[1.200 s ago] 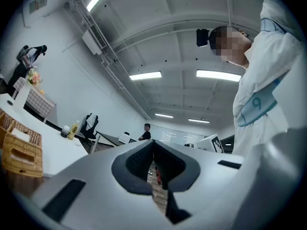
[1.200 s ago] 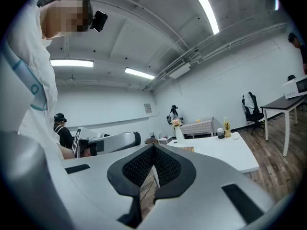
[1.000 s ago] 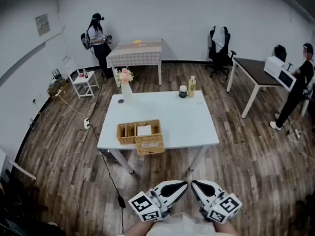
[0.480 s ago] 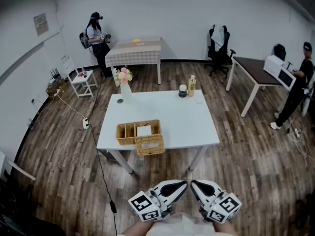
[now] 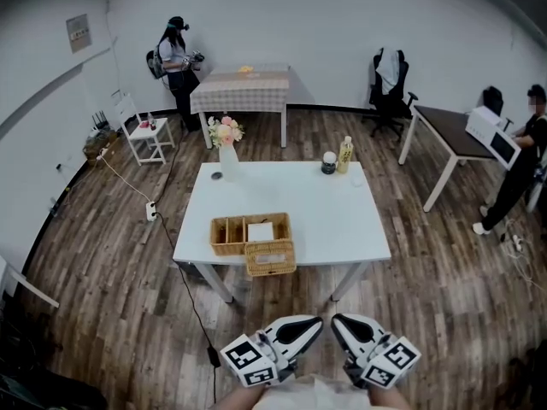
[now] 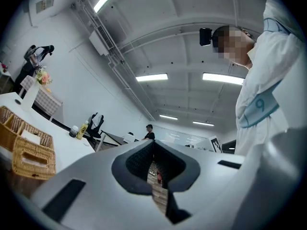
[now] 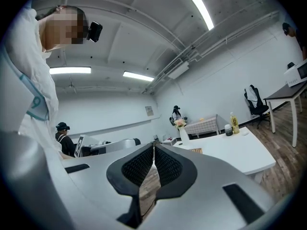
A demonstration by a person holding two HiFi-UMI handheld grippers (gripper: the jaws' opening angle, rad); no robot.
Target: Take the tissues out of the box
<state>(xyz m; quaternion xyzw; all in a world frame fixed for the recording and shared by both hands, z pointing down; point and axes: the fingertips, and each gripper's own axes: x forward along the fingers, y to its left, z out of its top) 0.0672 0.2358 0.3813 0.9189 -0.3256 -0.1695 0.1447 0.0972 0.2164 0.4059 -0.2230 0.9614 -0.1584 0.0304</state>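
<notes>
Head view: counter (image 5: 342, 220) and wicker box (image 5: 270, 258) sit slightly lower right than before. Left gripper (image 5: 316, 322) and right gripper (image 5: 337, 319) have jaws together, empty. Box contents are unclear.

Woven wicker box (image 5: 271, 258), smooth matt table (image 5: 338, 222)

A white table (image 5: 342, 220) stands before me at 12 o'clock on the dark plank floor (image 5: 102, 297). Beyond it, a cloth-covered table (image 5: 244, 92) sits by the white wall (image 5: 325, 15), with an office chair (image 5: 391, 84) at 1 o'clock and a dark desk (image 5: 449, 126) at 2 o'clock. Strip lights (image 6: 220, 78) glow overhead.
</notes>
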